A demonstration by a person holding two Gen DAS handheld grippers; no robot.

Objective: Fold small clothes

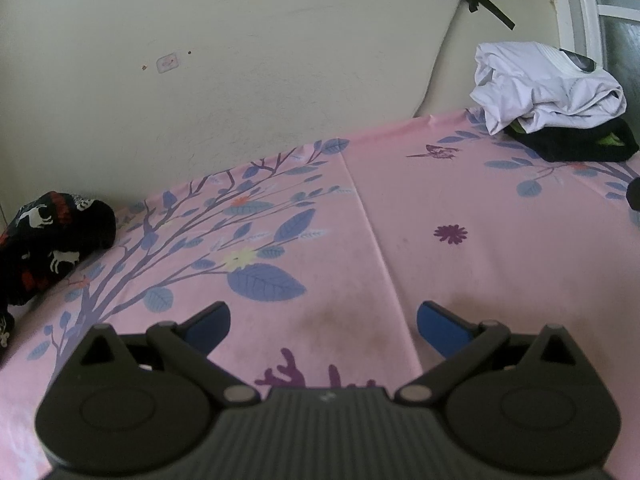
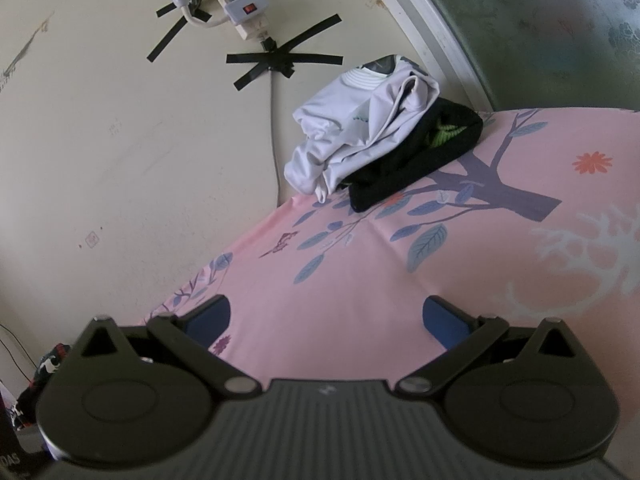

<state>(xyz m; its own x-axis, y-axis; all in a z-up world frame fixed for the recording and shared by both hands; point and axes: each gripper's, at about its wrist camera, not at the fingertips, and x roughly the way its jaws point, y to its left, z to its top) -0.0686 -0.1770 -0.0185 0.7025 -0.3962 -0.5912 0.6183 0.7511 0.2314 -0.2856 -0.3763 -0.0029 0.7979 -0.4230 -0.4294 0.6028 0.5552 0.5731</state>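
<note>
A pink sheet (image 1: 400,208) printed with blue leaves, purple branches and small flowers is being shown stretched across a flat surface that is being pressed up against a cream wall (image 1: 240,60). A crease is being seen running from the sheet's far edge toward the near edge, and a brownish stain is being shown near the near edge in the left wrist view. The left gripper (image 1: 323,326) is being held above the sheet with its 2 blue-padded fingers (image 1: 210,326) spread wide and nothing between them. The right gripper (image 2: 326,320) is likewise being held spread and empty over the pink cloth. At the far right corner, beside a white-framed frosted glass panel (image 2: 540,32), a crumpled white garment (image 2: 360,136) is being shown lying on top of a black garment (image 2: 408,168) with green showing inside it. At the left edge, a dark patterned garment (image 1: 48,240) with white animal figures and red bands is being shown bunched up. On the wall, a white power strip (image 2: 240,4) and its grey cable (image 2: 275,128) are being held in place by crossed strips of black tape (image 2: 284,62).
</note>
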